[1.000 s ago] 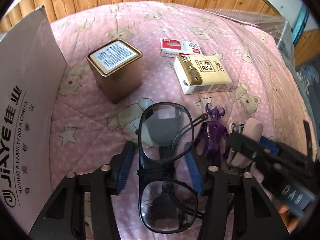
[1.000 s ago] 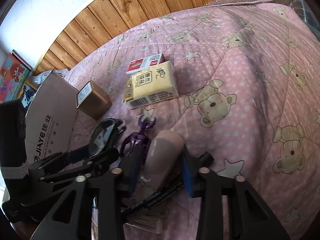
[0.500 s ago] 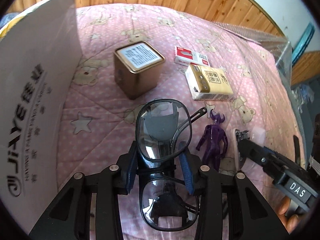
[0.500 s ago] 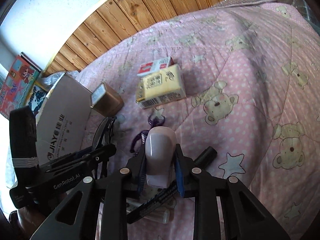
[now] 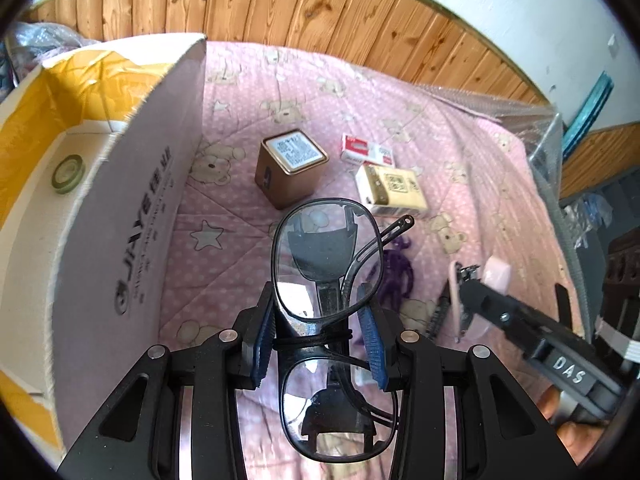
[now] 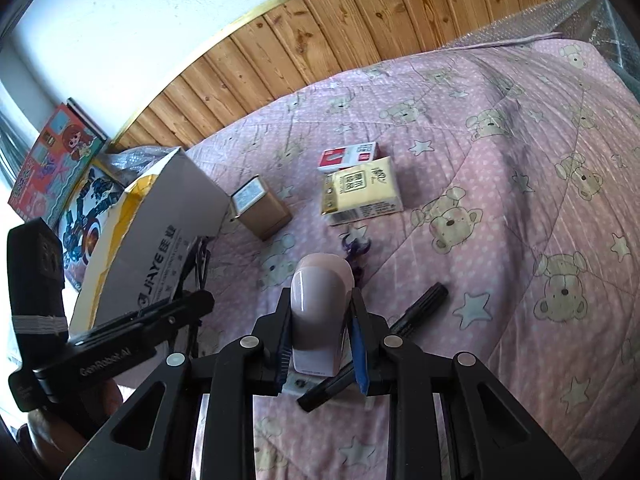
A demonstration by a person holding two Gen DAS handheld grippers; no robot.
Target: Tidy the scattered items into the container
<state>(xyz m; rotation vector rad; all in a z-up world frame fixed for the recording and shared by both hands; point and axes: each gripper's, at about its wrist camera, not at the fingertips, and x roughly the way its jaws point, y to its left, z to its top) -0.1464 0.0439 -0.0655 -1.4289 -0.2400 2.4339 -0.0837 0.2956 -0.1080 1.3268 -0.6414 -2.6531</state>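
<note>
Left wrist view: left gripper (image 5: 318, 344) pinches black-framed glasses (image 5: 324, 252) at the bridge, lifted beside the open cardboard box (image 5: 132, 200). Right gripper (image 6: 320, 340) clamps a pale pink stapler (image 6: 318, 304), raised above the quilt (image 6: 500, 200).

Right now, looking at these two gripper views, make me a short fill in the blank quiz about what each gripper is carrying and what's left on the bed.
1. The left gripper is shut on a pair of black ____.
2. The right gripper is shut on a pale ____ stapler.
3. The bronze tin stands on the quilt beside the cardboard ____.
4. The black marker lies on the ____.

Missing words: glasses; pink; box; quilt
</note>
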